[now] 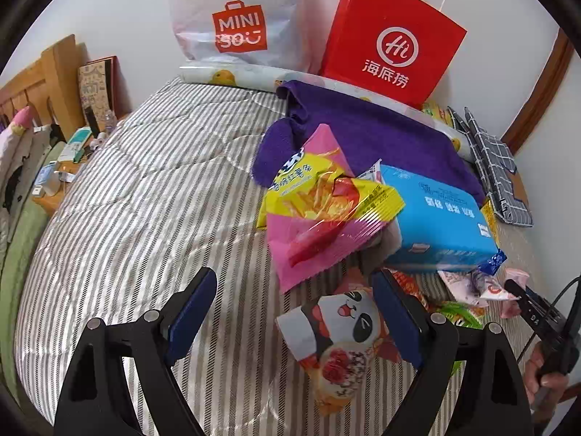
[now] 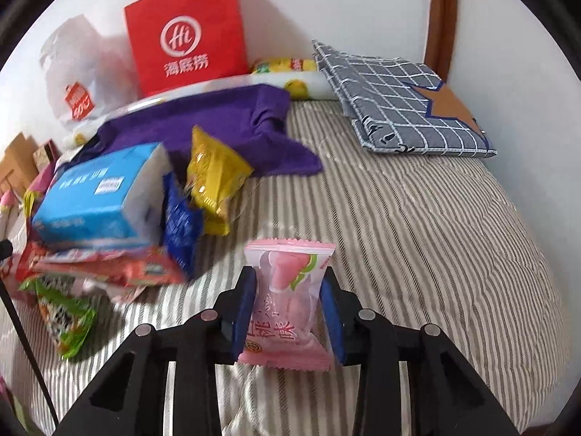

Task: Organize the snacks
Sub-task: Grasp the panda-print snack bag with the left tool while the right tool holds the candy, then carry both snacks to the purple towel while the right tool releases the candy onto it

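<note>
Striped bedding point(image 1: 152, 196) covers the work surface, with a white wall behind it. At the far left we see a white shopping bag point(image 1: 236, 18) leaning on the wall, and just right of it a red paper bag point(image 1: 392, 47). A purple towel point(image 1: 363, 134) lies in front of both. We hold the left gripper point(image 1: 294, 312) with its jaws wide apart; a panda-print snack packet point(image 1: 337, 341) lies on the bedding between them, and the pads are not pressing on it. Beyond it sits the snack heap: a yellow fries packet point(image 1: 319, 189) on a pink packet point(image 1: 308, 239), beside a blue tissue pack point(image 1: 439, 218). Further right, our right gripper point(image 2: 288, 309) is clamped on a pink peach-print snack packet point(image 2: 287, 290), above the bedding near the heap. A folded checked cloth point(image 2: 399, 101) lies at the far right.
</note>
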The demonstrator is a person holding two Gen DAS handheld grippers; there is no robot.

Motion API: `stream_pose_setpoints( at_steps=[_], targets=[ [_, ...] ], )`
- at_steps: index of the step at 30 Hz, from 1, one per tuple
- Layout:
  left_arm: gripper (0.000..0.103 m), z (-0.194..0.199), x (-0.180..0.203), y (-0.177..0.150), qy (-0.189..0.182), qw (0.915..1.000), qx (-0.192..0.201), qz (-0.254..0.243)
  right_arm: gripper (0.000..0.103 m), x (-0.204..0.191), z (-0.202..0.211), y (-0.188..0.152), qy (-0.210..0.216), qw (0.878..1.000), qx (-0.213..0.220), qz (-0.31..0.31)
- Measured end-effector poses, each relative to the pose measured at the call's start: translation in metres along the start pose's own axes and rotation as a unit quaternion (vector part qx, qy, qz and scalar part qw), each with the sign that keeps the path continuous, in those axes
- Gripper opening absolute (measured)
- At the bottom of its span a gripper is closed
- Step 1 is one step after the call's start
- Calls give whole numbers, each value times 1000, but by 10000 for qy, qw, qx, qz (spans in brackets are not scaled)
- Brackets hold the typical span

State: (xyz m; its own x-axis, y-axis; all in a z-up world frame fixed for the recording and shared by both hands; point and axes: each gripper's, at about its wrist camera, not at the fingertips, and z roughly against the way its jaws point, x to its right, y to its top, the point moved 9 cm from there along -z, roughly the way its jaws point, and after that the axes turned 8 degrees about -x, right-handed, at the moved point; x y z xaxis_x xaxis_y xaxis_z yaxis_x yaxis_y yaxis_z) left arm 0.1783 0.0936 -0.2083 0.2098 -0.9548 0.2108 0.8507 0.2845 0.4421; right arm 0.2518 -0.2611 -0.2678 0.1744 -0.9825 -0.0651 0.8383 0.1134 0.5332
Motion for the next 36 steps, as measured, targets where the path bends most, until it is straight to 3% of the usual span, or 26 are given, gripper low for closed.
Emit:
stream_pose_setpoints(
  at_steps=[9, 12, 15, 18, 21, 27, 36],
  targets=[
    [86, -26, 25, -19, -618, 9972, -401, -112, 35, 6, -8, -5, 521, 9980, -145, -338],
    [76, -30, 30, -22, -820, 9956, -449, -51, 35, 5, -7, -7, 550, 9979, -116, -330],
    [52, -26, 40, -25, -1062, 9932, -408, -242, 35, 3, -7, -7, 463, 9986, -107, -234],
    [48, -21, 40, -26, -1076, 9931, -331, -337, 37, -1, -8, -8, 341, 9993, -136, -97],
    [47, -19, 34, -26, -998, 9941, -199, -388, 37, -2, -9, -8, 274, 9995, -136, -44],
    [47, -23, 25, -24, -1374, 9903, -26, -194, 37, -3, -9, -9, 204, 9997, -147, 16],
    [48, -31, 28, -22, -1668, 9856, -122, -262, 40, -8, -10, -9, -89, 9995, -186, 255]
  ],
)
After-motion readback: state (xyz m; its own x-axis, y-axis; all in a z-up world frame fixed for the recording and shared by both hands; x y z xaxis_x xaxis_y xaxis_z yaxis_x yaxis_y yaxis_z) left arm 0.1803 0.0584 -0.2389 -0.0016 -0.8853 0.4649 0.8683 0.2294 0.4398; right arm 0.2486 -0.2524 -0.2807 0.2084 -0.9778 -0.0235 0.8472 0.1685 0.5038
